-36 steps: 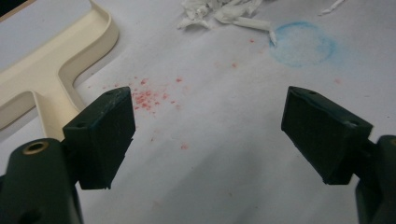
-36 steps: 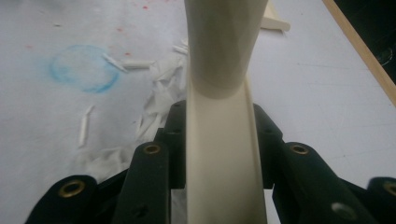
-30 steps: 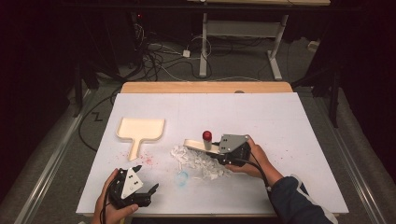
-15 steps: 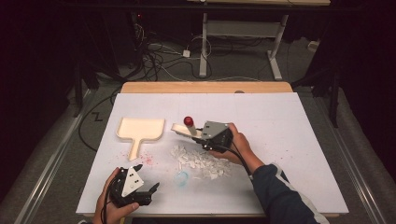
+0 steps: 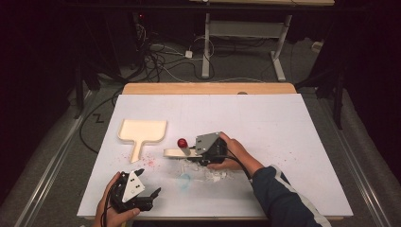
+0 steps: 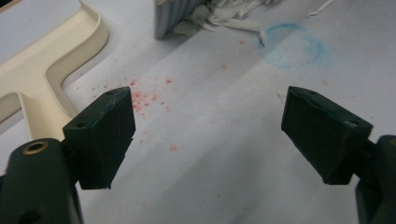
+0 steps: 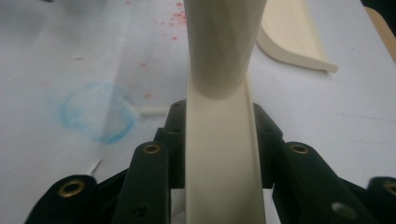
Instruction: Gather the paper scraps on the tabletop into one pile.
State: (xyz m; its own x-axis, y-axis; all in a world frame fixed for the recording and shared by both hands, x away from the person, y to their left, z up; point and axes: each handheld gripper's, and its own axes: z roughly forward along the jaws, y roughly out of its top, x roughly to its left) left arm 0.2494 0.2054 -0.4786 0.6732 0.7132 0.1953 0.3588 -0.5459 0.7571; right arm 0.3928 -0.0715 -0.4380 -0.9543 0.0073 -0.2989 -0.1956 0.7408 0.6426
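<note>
My right gripper [image 5: 195,152] is shut on the handle of a cream hand brush [image 5: 172,152], which points left and has a red knob [image 5: 182,142] on top. The handle [image 7: 219,140] runs up between the jaws in the right gripper view. A cream dustpan [image 5: 142,131] lies flat just left of the brush head. White paper scraps [image 5: 208,172] lie under and in front of the right hand. My left gripper [image 5: 149,194] rests open near the front left edge with nothing between its pads [image 6: 105,133]. Its view shows the brush's grey bristles [image 6: 175,16] beside scraps [image 6: 229,14].
White paper covers the wooden table [image 5: 208,88]. A blue ring mark [image 5: 184,181] and red specks [image 5: 150,162] stain it between the grippers. Cables and a desk frame [image 5: 246,28] stand on the floor beyond the far edge.
The right gripper has carried the brush left, toward the dustpan, and then slightly nearer. The left gripper has stayed in place and open.
</note>
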